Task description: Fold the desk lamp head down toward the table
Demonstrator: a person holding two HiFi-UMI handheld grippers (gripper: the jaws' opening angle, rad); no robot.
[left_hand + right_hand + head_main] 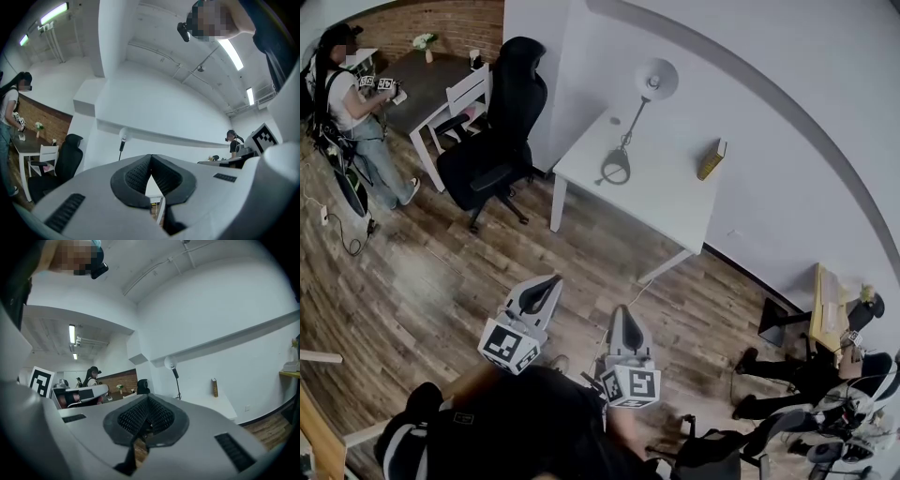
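both grippers (546, 292) (622, 328) empty; lamp (635, 117) upright

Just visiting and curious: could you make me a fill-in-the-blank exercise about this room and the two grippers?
The desk lamp stands on the ____ table. In the head view, the book stands to the lamp's ____. The office chair beside the table is ____. The left gripper and right gripper are both ____, holding nothing.
Missing: white; right; black; shut.

I read no words or numbers. The marker cubes (510, 345) behind my left gripper (553, 280) and right gripper (621, 311) show only black-and-white squares; the book (711, 159) far ahead is illegible.
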